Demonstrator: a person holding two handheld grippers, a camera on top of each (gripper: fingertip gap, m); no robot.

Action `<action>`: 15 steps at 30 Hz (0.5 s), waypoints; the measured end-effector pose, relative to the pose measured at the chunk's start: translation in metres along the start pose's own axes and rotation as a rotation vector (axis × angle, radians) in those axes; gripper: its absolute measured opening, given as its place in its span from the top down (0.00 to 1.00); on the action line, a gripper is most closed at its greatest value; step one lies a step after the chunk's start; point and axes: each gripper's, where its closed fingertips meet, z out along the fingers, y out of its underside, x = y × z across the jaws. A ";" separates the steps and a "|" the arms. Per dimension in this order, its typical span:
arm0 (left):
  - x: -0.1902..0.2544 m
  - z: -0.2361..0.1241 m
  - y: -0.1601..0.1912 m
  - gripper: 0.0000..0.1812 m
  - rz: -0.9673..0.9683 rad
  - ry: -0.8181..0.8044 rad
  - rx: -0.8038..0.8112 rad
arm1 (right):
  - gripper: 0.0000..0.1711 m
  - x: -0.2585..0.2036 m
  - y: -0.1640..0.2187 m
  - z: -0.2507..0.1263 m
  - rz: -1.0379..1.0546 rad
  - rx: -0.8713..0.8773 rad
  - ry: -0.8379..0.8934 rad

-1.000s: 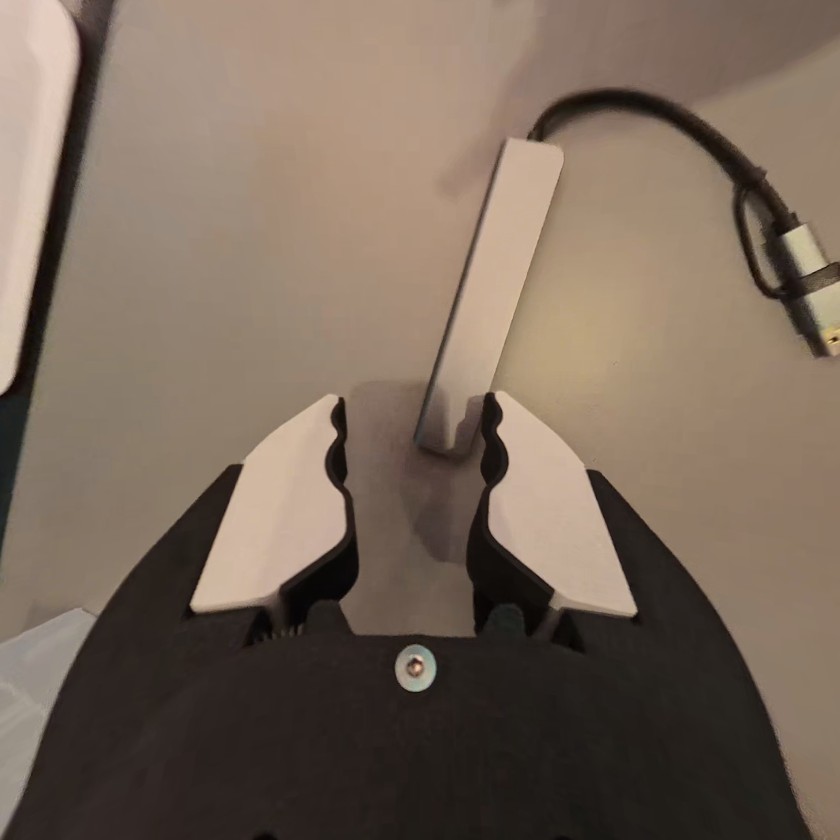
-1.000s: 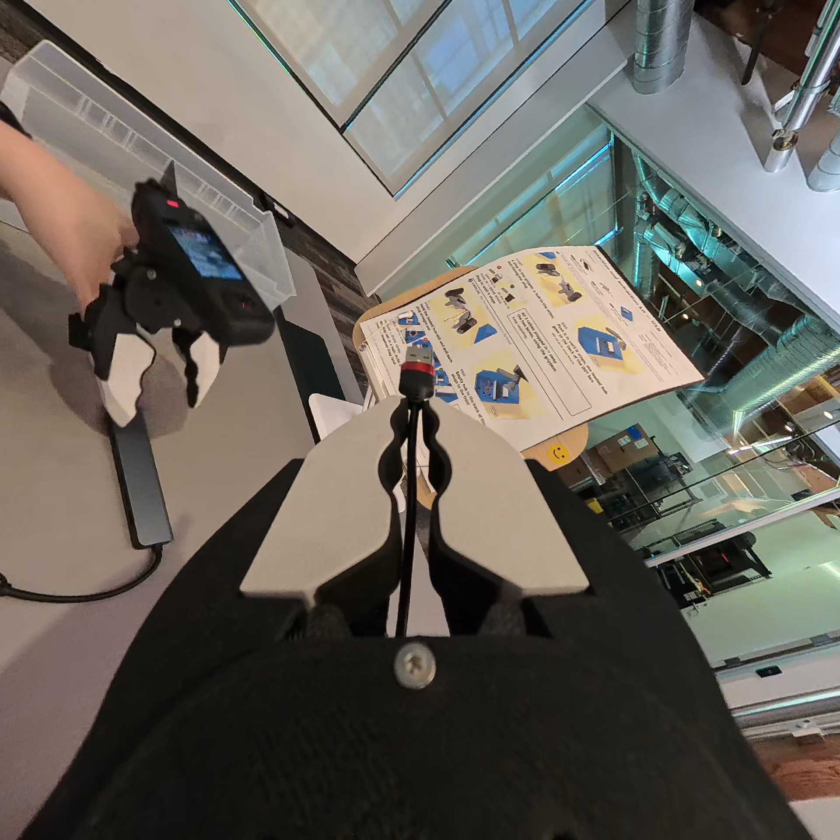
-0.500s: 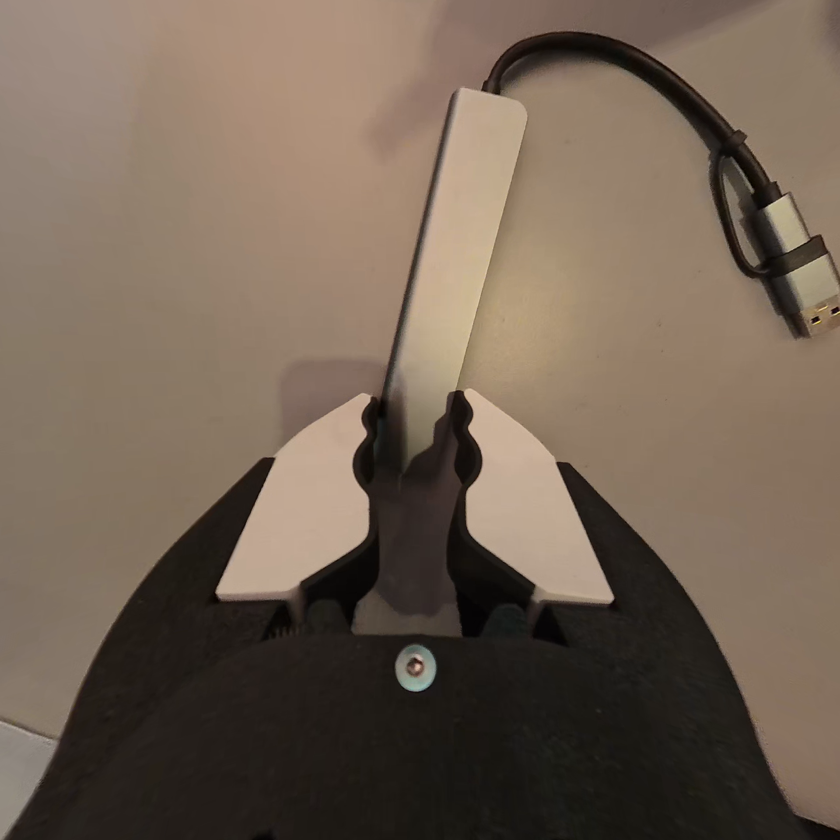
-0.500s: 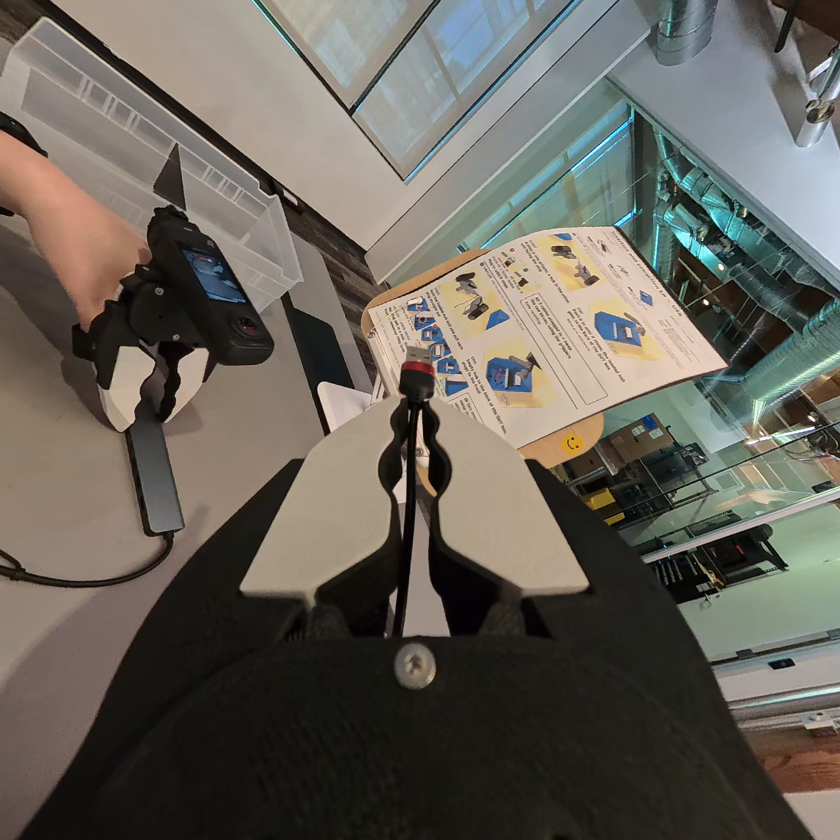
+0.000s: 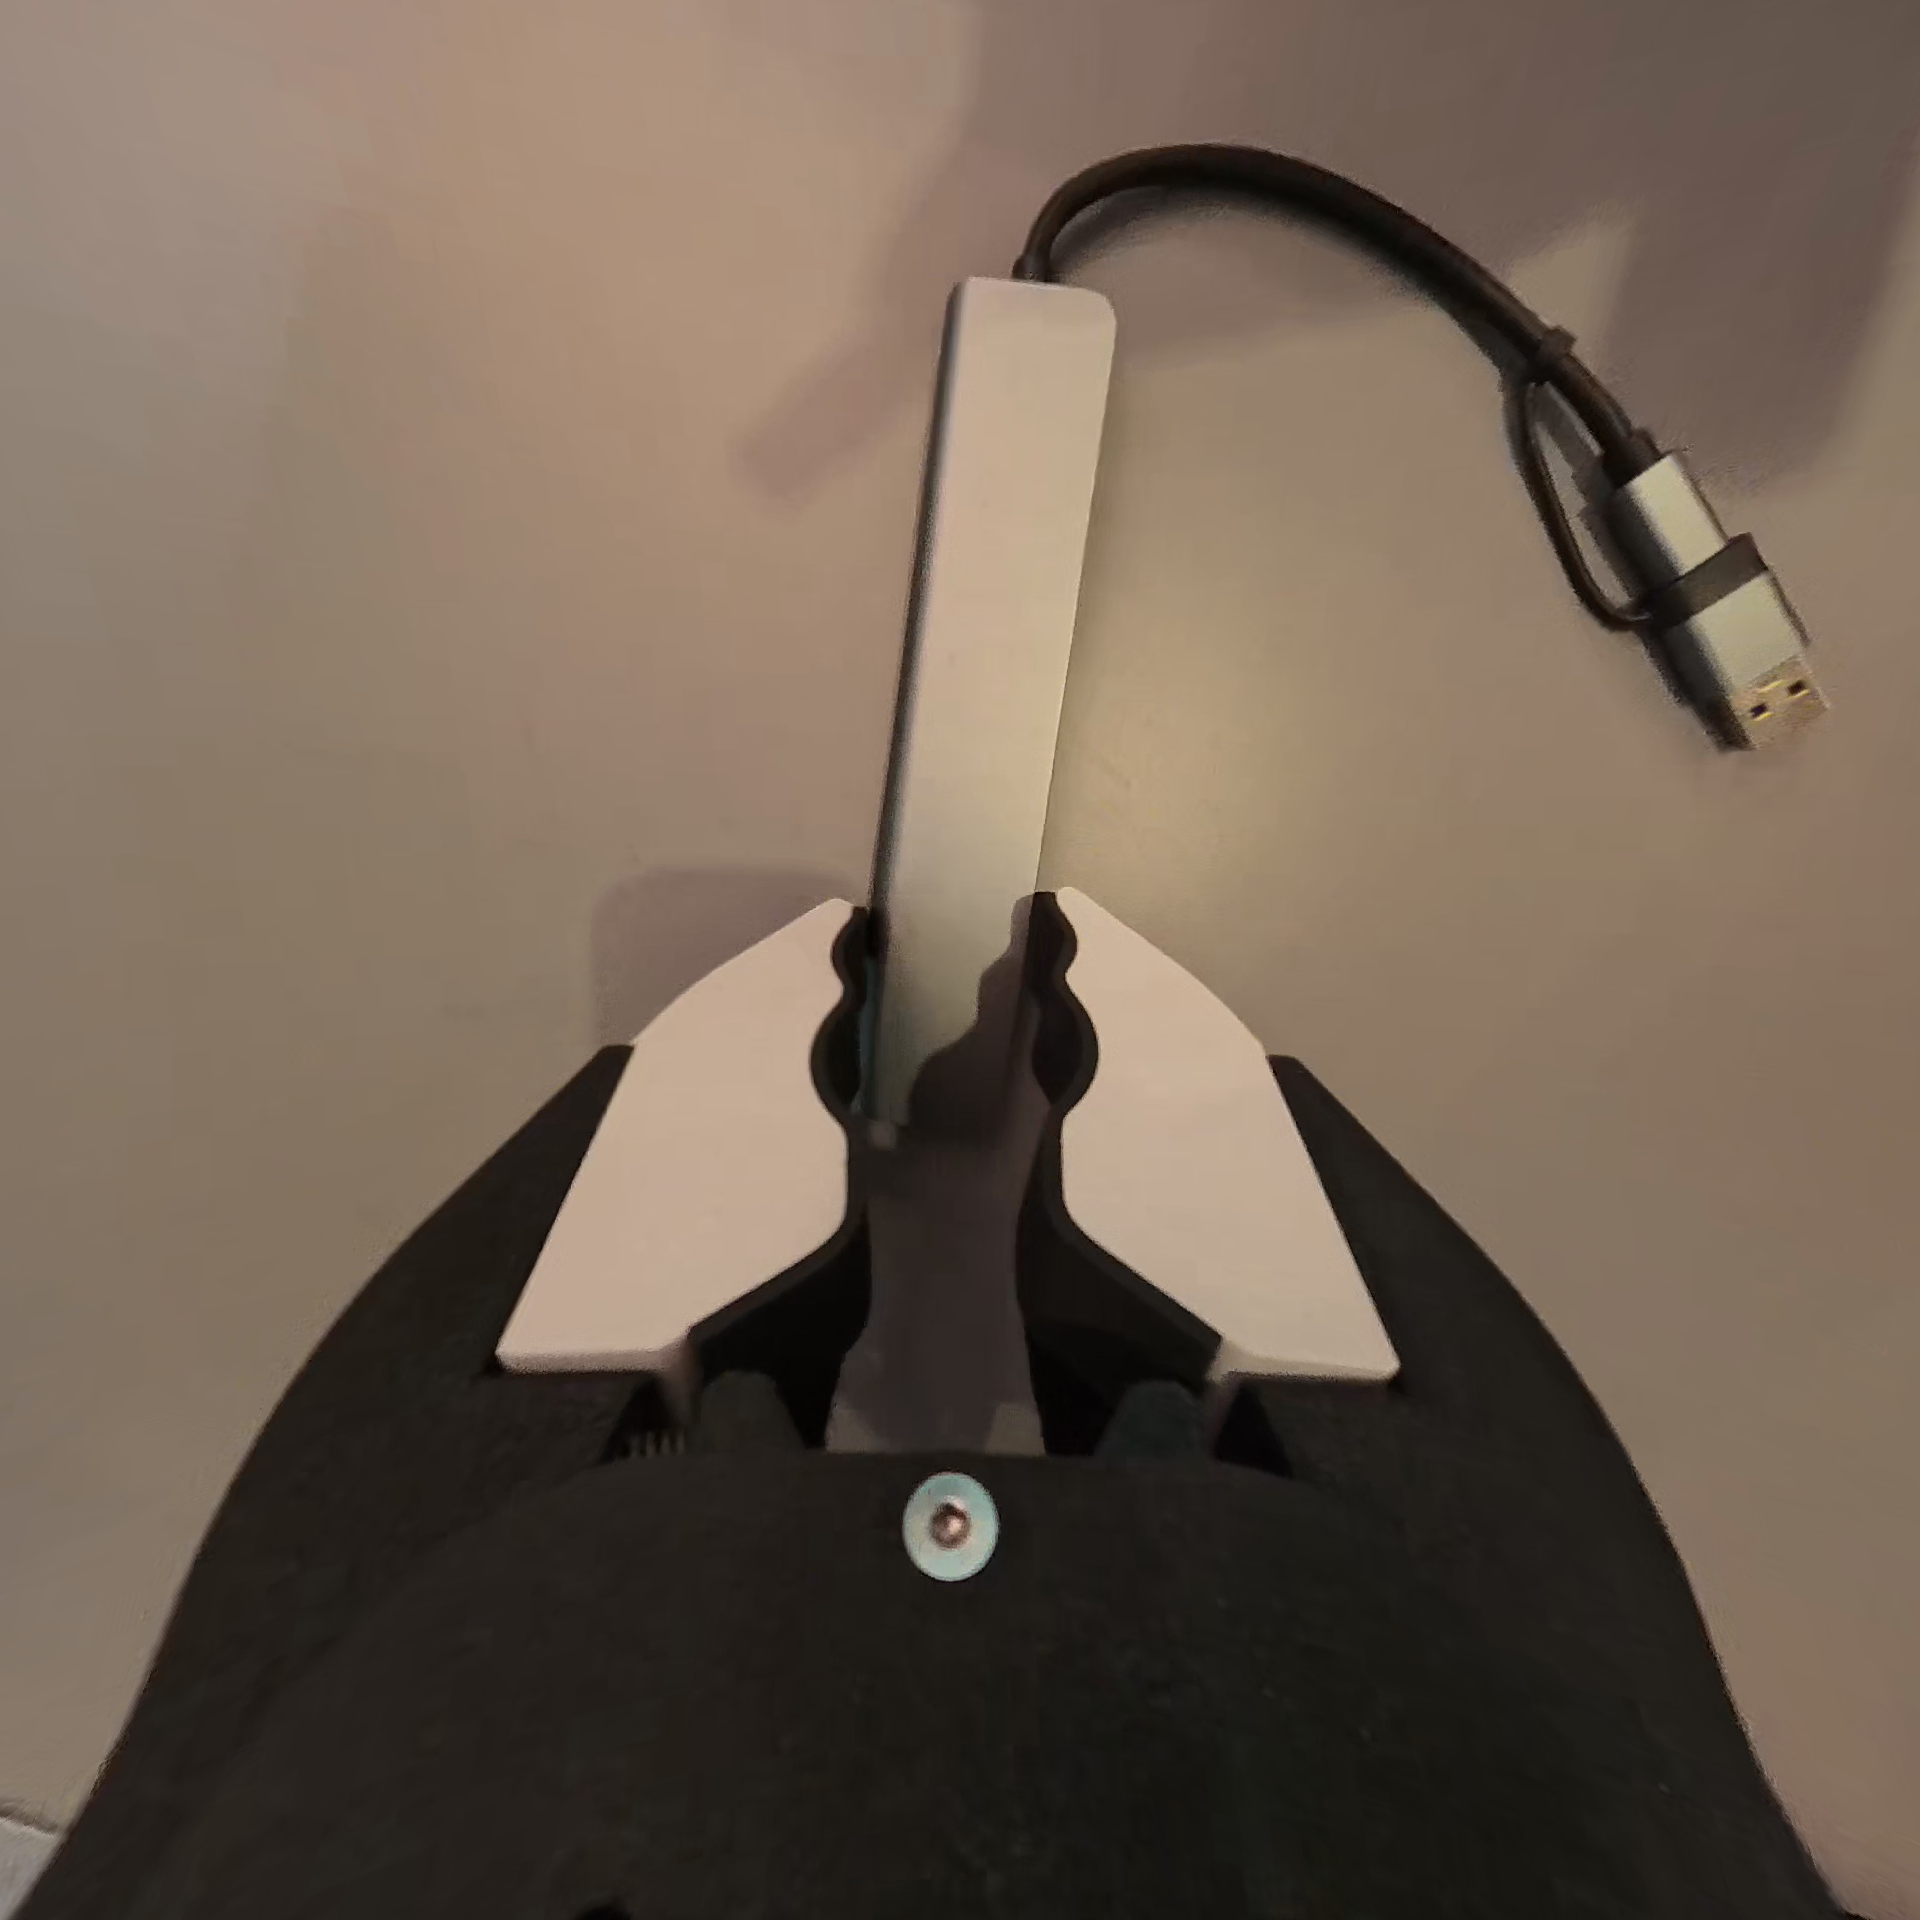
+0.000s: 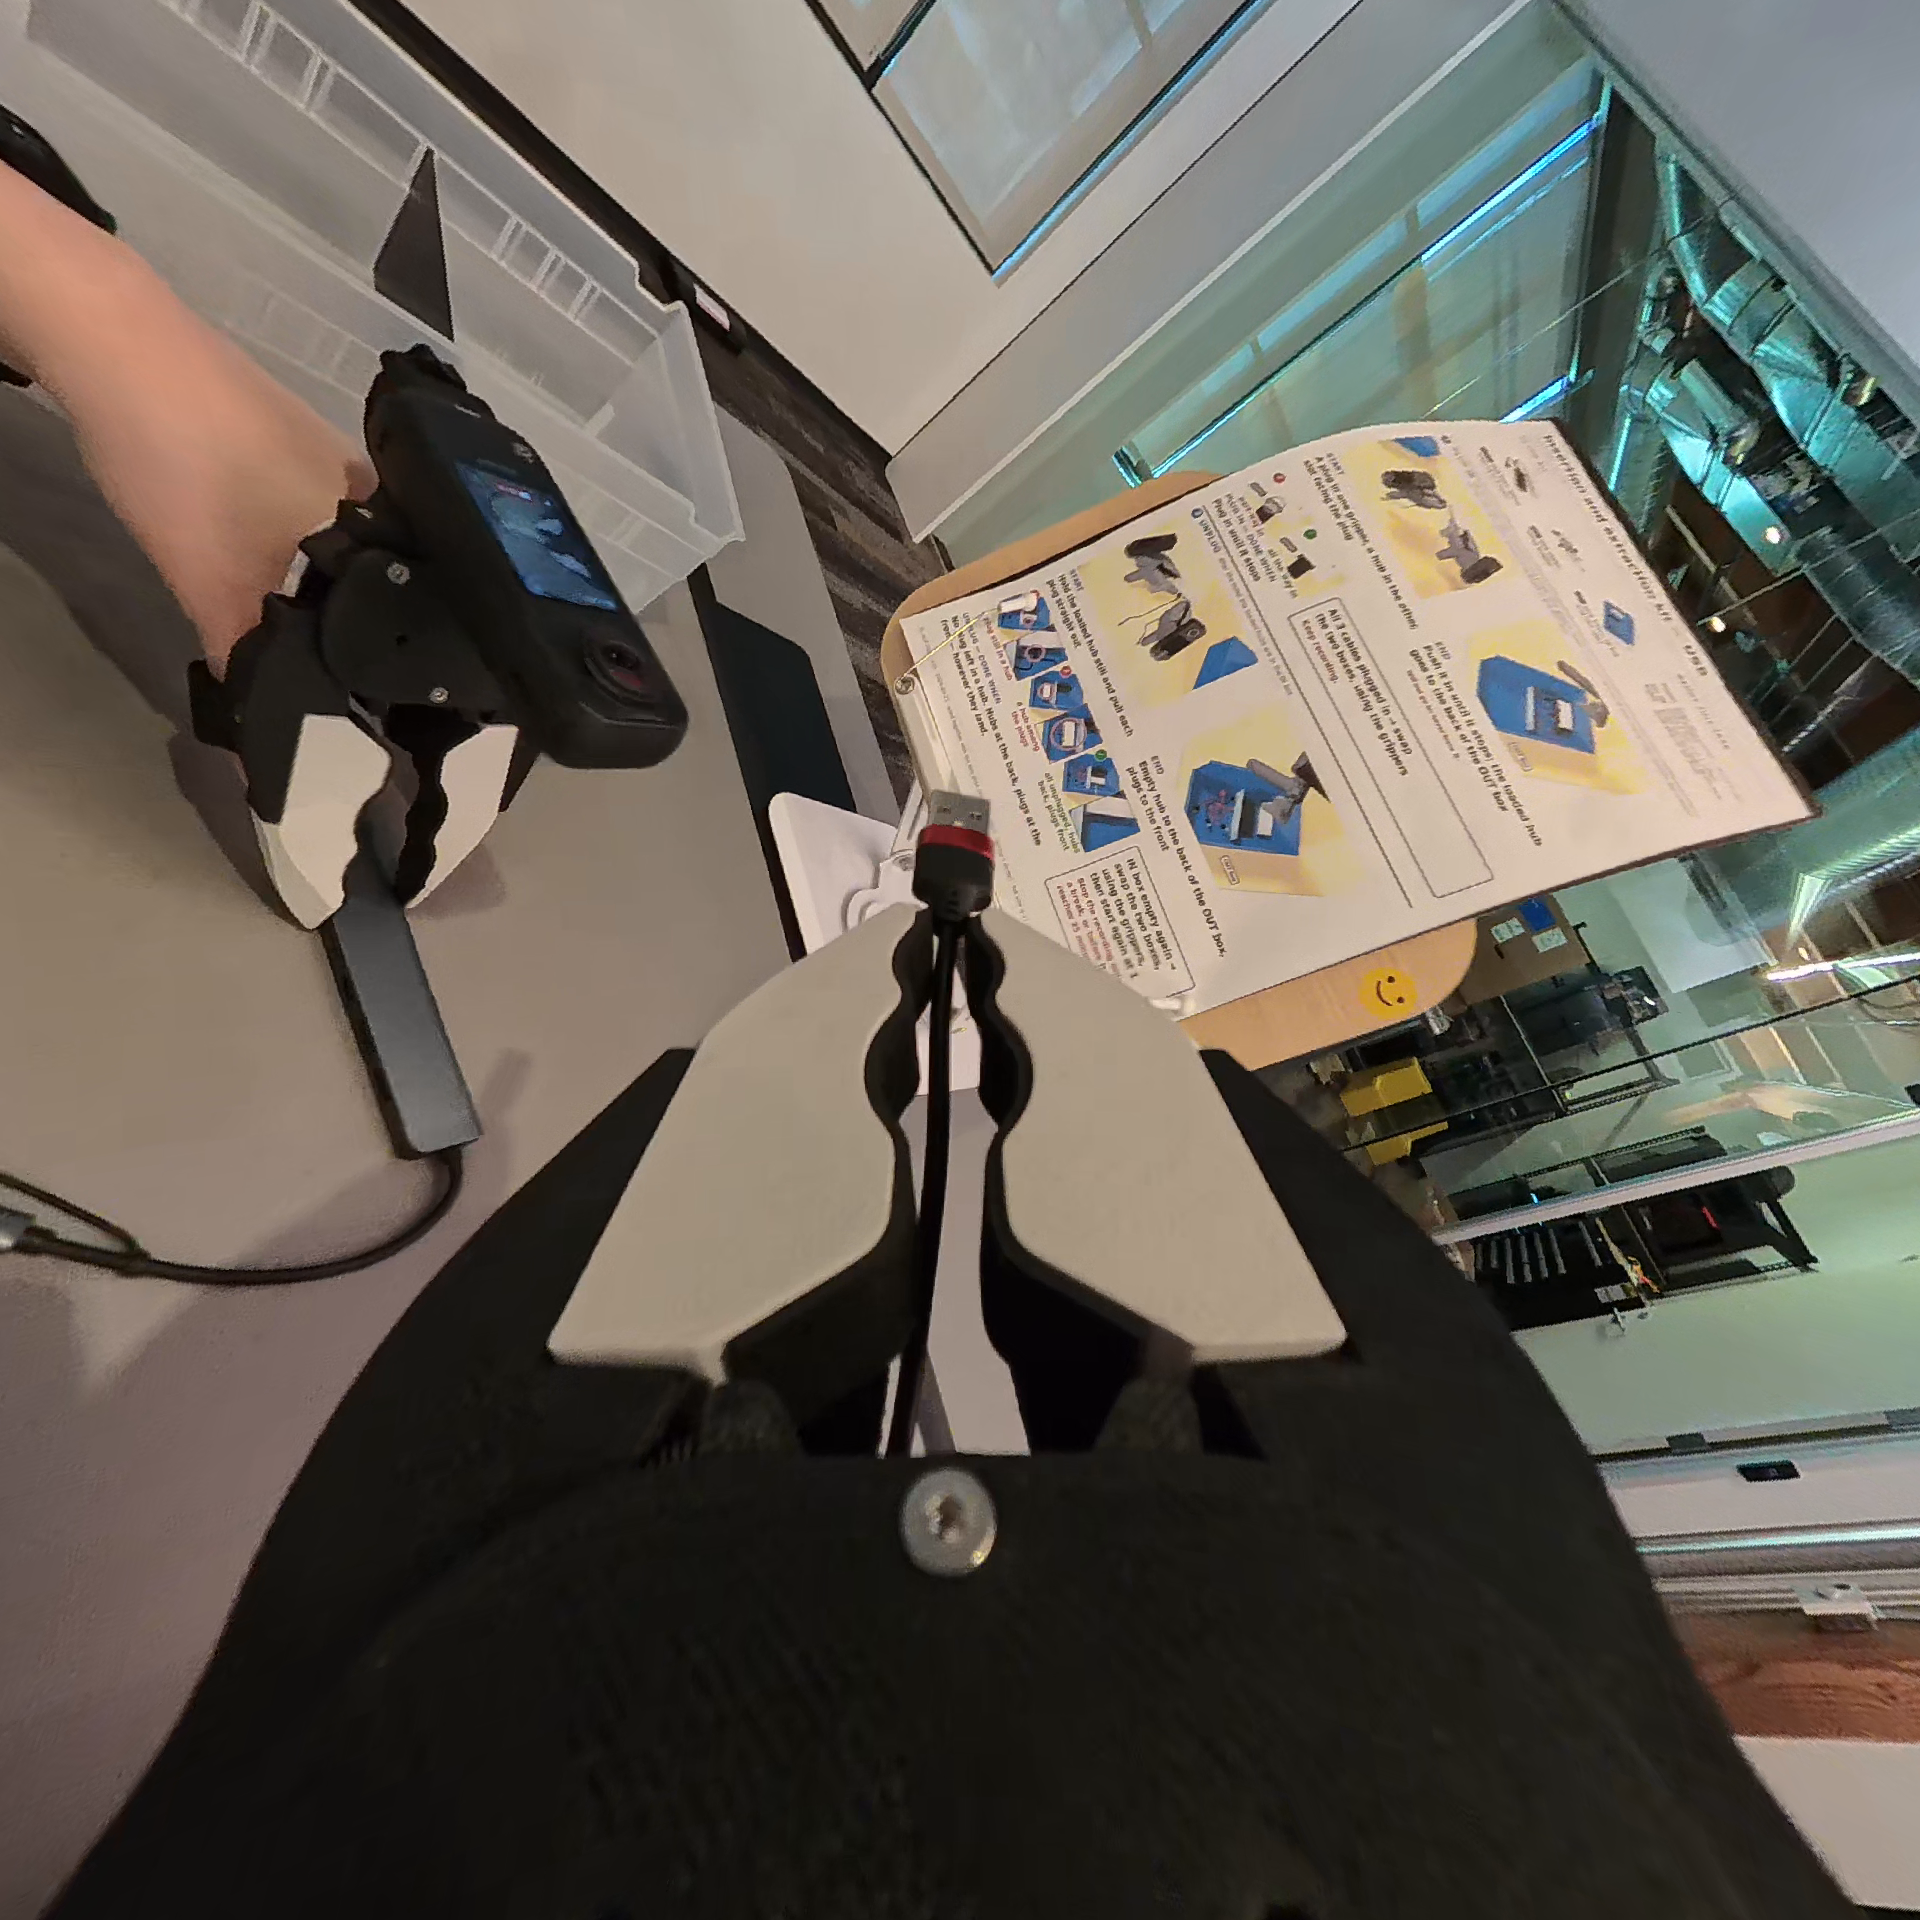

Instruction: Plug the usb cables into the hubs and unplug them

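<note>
A slim silver USB hub (image 5: 997, 582) lies on the grey table, its black cable (image 5: 1351, 239) curling right to a loose silver plug (image 5: 1704, 623). My left gripper (image 5: 951, 914) is shut on the hub's near end, one finger pressing each long side. The right wrist view shows the same gripper (image 6: 384, 821) down on the hub (image 6: 405, 1029) at the left. My right gripper (image 6: 940, 925) is shut on a thin black USB cable. Its red-collared plug (image 6: 951, 842) sticks out past the fingertips, held in the air to the right of the hub.
A person's hand (image 6: 135, 436) holds the left gripper. A clear plastic bin (image 6: 582, 416) stands behind it. A picture sheet on a wooden board (image 6: 1351, 707) stands at the back right, with a white object (image 6: 831, 862) in front. The hub's cable (image 6: 312, 1257) trails left across the table. Spacing between my two grippers at the tips: around 30 centimetres.
My left gripper moved forward over the hub's near end and closed on it; the hub now lies in line with the fingers. My right gripper kept its hold on the cable and drew nearer the hub.
</note>
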 end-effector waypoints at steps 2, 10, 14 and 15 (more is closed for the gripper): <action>0.003 -0.001 -0.003 0.84 -0.098 0.061 0.011 | 0.96 -0.002 0.001 0.003 0.000 -0.007 -0.010; 0.048 -0.019 -0.026 0.84 -0.552 0.733 0.214 | 0.96 -0.011 0.010 0.018 0.019 -0.045 -0.045; 0.060 -0.035 -0.040 0.84 -0.605 0.912 0.311 | 0.96 -0.010 0.020 0.025 0.048 -0.078 -0.041; 0.062 -0.040 -0.044 0.84 -0.606 0.944 0.334 | 0.96 -0.008 0.022 0.026 0.058 -0.084 -0.034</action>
